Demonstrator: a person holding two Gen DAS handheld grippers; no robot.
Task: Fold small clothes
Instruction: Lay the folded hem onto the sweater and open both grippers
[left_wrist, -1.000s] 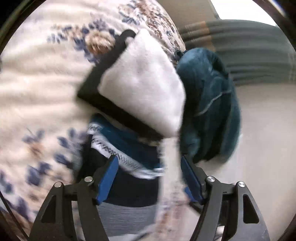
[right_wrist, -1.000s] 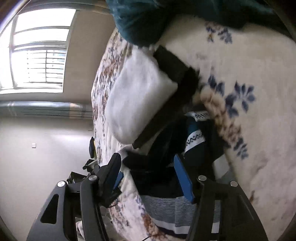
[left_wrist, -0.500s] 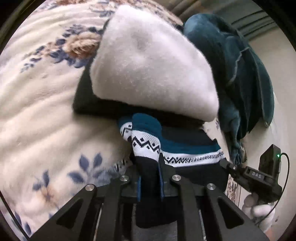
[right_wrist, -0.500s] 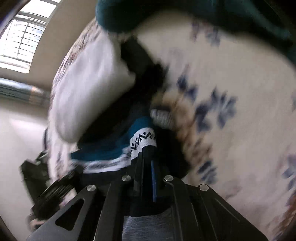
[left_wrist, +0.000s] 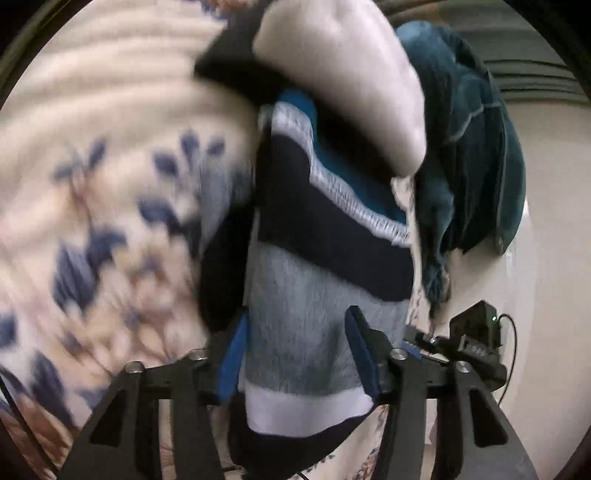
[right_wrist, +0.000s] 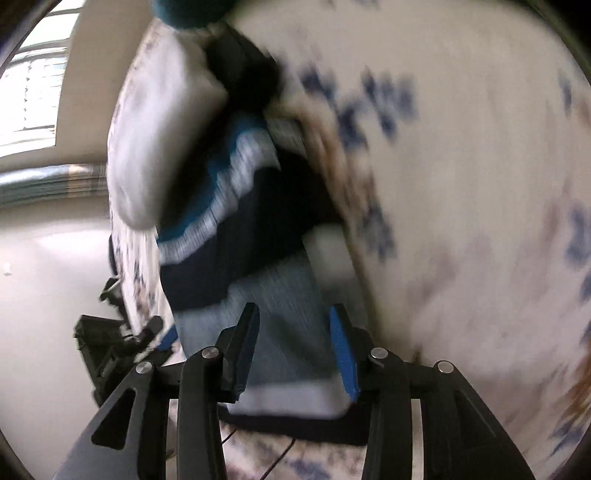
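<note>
Both grippers, pinched on the striped sweater (left_wrist: 314, 295) half a second ago, now let go: left gripper (left_wrist: 295, 354) and right gripper (right_wrist: 291, 347) opening, cloth lying loose between.

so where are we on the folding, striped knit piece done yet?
Looks mostly done: the striped knit lies on the floral blanket in a compact shape, beside the white and black folded pile. In hand: nothing; the left gripper and right gripper are opening, pads clear of the cloth between them. Left: possibly tidying, and the teal garment looks unfolded.
</note>
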